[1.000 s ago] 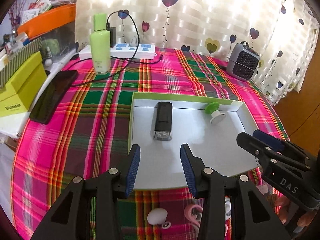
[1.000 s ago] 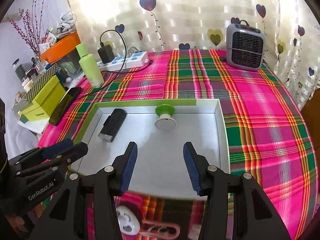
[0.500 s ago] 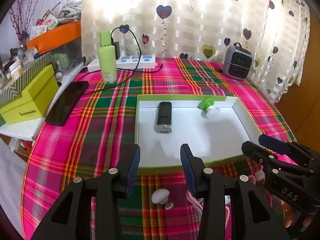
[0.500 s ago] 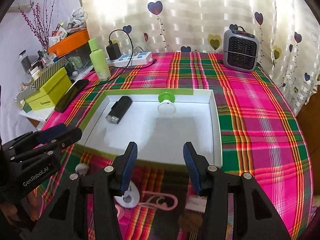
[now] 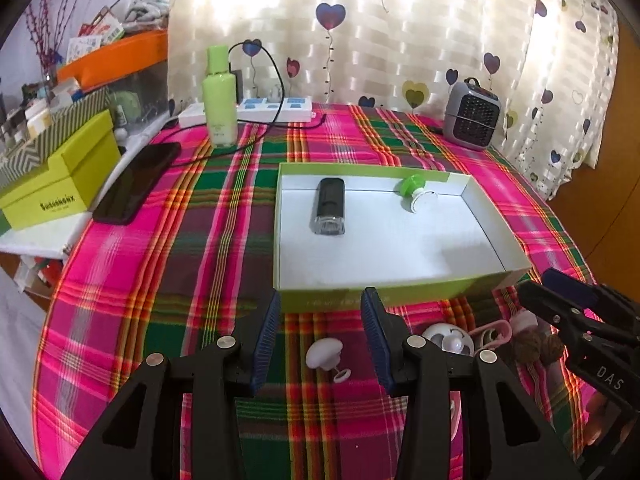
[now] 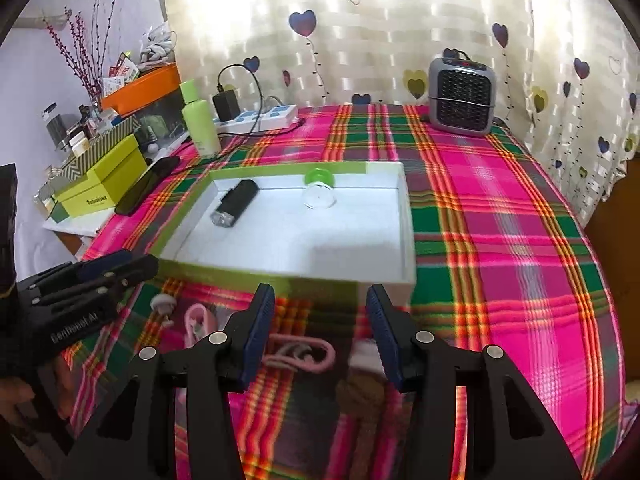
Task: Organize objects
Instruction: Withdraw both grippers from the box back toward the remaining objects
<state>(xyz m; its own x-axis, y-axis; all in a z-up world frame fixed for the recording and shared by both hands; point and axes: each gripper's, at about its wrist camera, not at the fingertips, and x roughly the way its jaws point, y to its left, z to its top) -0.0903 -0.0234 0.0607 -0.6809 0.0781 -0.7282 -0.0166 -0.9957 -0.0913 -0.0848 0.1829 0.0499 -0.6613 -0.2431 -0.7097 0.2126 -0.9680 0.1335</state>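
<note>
A white box with a green rim (image 5: 400, 297) (image 6: 240, 269) sits mid-table. It holds a black device (image 5: 329, 210) (image 6: 236, 207) and a small green-capped piece (image 5: 414, 190) (image 6: 319, 187). Loose items lie on the cloth in front of the box. They are a white mushroom-shaped knob (image 5: 324, 354) (image 6: 162, 303), a pink clip (image 6: 300, 354) (image 5: 492, 330) and brown balls (image 5: 536, 348). My left gripper (image 5: 320, 300) hovers open above the knob. My right gripper (image 6: 320, 292) hovers open above the pink clip. Neither holds anything.
A green bottle (image 5: 218, 108), a power strip (image 5: 276, 108) and a grey heater (image 5: 472, 120) stand along the back. A black phone (image 5: 136, 184) and a yellow-green box (image 5: 60, 184) lie at the left. Plaid cloth stretches bare on the right (image 6: 500, 240).
Both grippers have drawn back from over the box toward the table's near edge. The box now lies farther off, and the small items in front of it have come into view.
</note>
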